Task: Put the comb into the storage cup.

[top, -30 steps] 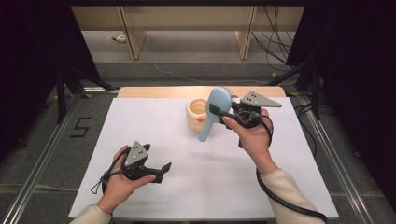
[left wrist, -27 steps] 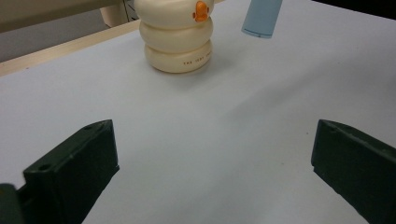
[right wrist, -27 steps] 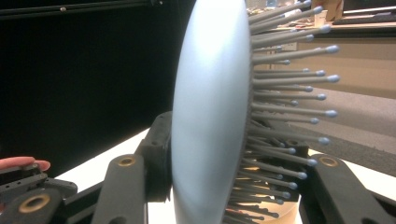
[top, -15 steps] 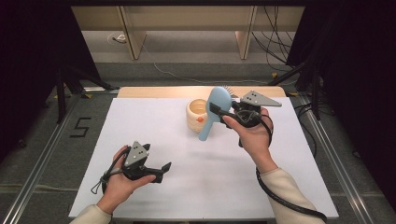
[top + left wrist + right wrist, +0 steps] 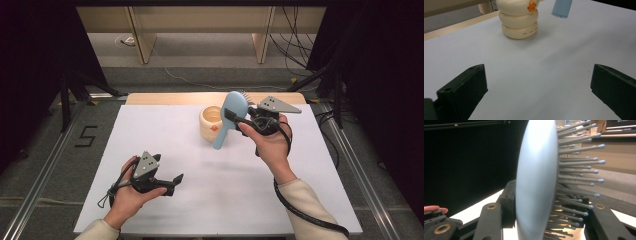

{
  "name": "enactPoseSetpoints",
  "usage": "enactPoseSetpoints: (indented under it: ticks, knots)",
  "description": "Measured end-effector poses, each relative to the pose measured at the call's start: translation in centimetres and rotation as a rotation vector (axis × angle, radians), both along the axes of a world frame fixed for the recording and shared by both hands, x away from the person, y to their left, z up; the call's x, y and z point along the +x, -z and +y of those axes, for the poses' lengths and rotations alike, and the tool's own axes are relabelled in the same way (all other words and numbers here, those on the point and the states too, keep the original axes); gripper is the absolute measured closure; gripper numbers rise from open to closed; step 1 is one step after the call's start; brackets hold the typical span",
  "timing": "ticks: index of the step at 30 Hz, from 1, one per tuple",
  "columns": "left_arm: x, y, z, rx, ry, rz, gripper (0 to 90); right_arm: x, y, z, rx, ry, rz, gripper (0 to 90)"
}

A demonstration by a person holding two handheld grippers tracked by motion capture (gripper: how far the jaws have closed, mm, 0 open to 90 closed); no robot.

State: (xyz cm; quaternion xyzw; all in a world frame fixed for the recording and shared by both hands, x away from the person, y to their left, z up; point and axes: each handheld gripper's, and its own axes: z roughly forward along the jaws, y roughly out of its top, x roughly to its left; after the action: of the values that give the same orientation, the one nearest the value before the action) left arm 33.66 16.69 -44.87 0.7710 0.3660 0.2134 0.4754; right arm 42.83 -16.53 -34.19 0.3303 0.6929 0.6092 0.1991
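White tabletop lies bare at near left; a black 5 marks the grey floor left; cables trail far right.

We see both grippers black, each topped with grey three-cornered plate carrying small dark screw holes: left gripper at lower left of high view, right gripper at upper centre. Black cable trails from each. Brass-ringed holes mark right gripper's arms. Cream sleeves along bottom edge.

Right claw raised and clamped; left claw low, jaws apart.
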Motion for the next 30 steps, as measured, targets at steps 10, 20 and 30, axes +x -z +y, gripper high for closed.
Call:
enactPoseSetpoints:
  ticks: [10, 20, 30]
  knots:
    - [-0.03, -0.03, -0.03, 0.001, -0.001, -0.001, 0.0, 0.07, -0.12, 0.03, 0.001, 0.005, -0.007, 51.9]
    - [-0.04, -0.03, -0.06, -0.001, -0.002, 0.0, 0.1, 0.31, -0.35, 0.26, 0.004, 0.004, -0.009, 52.0]
    - [-0.06, -0.09, -0.14, -0.005, -0.003, -0.002, 0.1, 0.48, -0.47, 0.4, 0.003, 0.007, -0.009, 52.0]
